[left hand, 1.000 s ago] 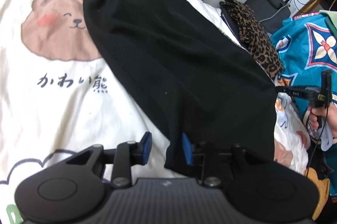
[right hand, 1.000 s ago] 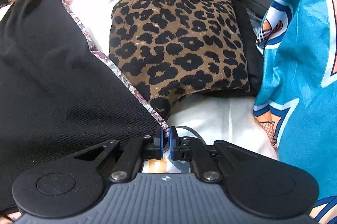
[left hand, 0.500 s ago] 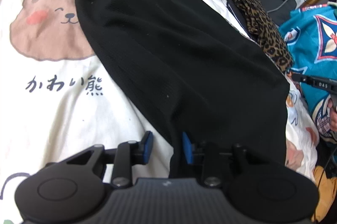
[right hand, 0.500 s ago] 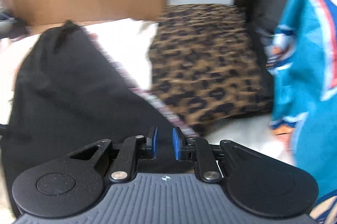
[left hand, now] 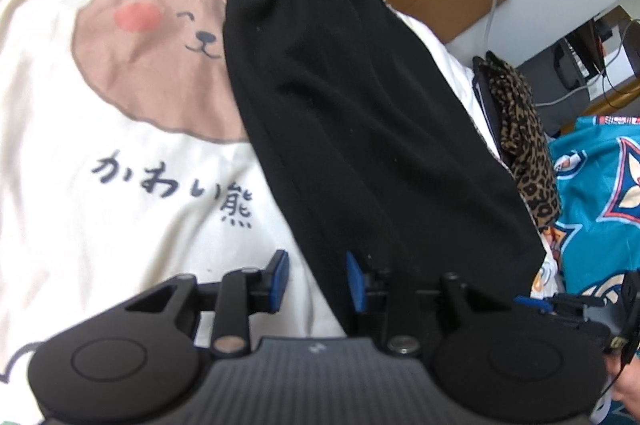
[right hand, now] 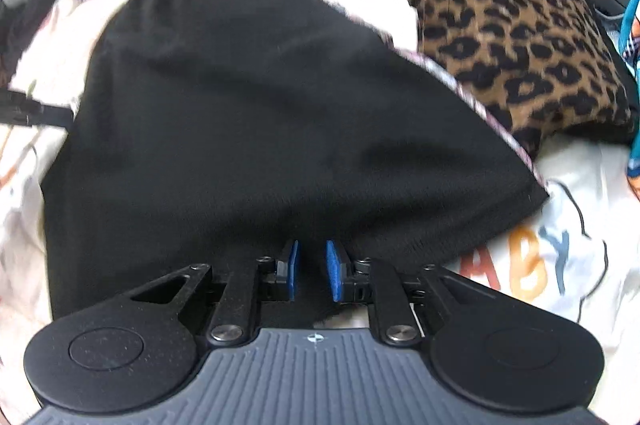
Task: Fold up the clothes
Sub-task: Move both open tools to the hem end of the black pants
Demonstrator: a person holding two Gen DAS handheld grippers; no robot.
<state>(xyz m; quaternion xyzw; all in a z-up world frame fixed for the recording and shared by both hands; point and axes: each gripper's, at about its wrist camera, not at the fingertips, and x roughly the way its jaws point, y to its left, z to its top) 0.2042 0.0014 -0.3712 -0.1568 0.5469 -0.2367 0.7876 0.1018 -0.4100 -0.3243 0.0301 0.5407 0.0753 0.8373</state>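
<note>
A black garment (left hand: 360, 129) stretches lengthwise away from both parted grippers: its hem sits just ahead of the right gripper (right hand: 312, 271), apparently ungripped, and its edge crosses the left gripper (left hand: 316, 279).

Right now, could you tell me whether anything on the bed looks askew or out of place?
The black garment lies diagonally across the bear-print sheet, not squared. A patterned strip peeks from under its right edge, so the layers look uneven. Both the left gripper and right gripper are open at its near hem.
</note>
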